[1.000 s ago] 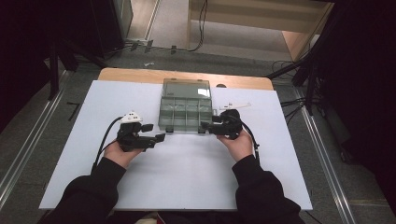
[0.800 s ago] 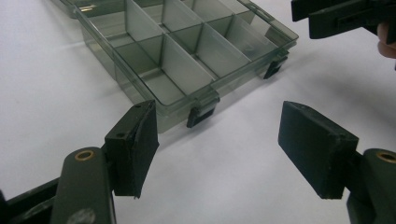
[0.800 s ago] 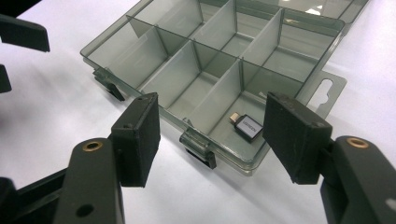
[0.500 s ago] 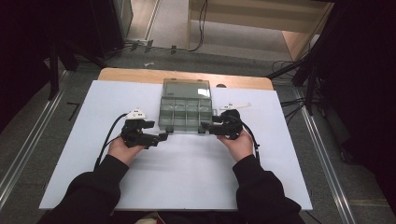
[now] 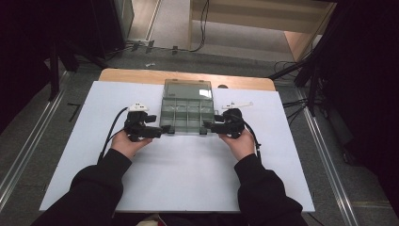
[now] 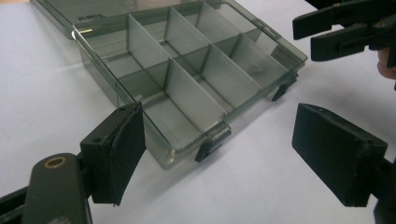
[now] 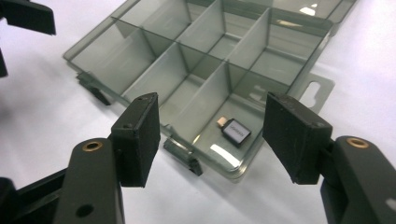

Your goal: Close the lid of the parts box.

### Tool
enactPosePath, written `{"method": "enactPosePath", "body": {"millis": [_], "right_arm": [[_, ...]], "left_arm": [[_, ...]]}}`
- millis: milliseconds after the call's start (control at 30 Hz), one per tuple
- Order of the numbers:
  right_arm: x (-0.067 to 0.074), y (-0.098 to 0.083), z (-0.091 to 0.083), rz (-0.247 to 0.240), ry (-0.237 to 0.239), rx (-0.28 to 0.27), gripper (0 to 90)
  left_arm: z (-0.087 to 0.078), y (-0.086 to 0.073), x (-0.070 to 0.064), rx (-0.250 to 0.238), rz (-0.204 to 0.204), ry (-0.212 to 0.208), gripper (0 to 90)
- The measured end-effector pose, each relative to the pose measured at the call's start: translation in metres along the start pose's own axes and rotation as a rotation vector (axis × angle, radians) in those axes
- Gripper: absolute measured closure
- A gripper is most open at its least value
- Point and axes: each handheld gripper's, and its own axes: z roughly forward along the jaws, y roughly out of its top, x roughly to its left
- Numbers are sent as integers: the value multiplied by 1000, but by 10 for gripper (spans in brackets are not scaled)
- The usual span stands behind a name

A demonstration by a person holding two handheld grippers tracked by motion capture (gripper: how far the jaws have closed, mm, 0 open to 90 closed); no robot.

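Right in the middle of the white table (image 5: 179,174) sits your smoky, see-through plastic organizer box (image 5: 187,113), a flat rectangle split by thin dividers into small square compartments, with its lid folded back flat behind it. Hard, glossy stuff, and the walls catch the light. Two little dark latches (image 6: 212,142) stick out of the front edge.

From the high view you get the whole layout: your left gripper (image 5: 157,132) just beside the box's front left corner, your right gripper (image 5: 211,127) at the front right corner, both low on the table. What you can't make out from up there is inside the box. The right gripper view shows a small grey metal adapter (image 7: 234,130), a flat little rectangle with a short gold plug, lying in the corner compartment nearest that gripper.

Left gripper's jaws have just been opening and now stand wide apart, blocky black pads either side of the box corner, pressing on nothing. Right gripper's jaws are spread too, framing the adapter's corner without touching the box.
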Motion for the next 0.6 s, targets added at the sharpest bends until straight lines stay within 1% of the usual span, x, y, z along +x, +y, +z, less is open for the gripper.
{"method": "enactPosePath", "body": {"millis": [67,100,133,200,267,333,400,467,567,600], "right_arm": [[0,0,1,-30,-29,-4,356],[0,1,1,-32,-33,-8,356],[0,1,1,-27,-29,-15,354],[0,2,1,-28,-26,-31,339],[-2,3,2,-34,-26,-39,326],[-4,5,3,-29,-26,-26,320],[-5,7,4,-25,-28,-29,320],[-7,10,6,-16,-31,-28,321],[-9,14,10,-1,-26,-28,324],[-10,15,11,-1,-29,-26,324]], "left_arm": [[1,4,1,-13,14,8,181],[0,6,1,-27,17,18,196],[0,8,2,-30,19,24,230],[4,13,7,-39,5,37,231],[6,16,10,-36,-16,41,231],[8,19,14,-35,-20,50,231],[10,21,17,-43,-37,54,231],[12,24,19,-39,-47,57,231],[17,27,22,-29,-44,68,231],[19,29,22,-26,-36,77,232]]}}
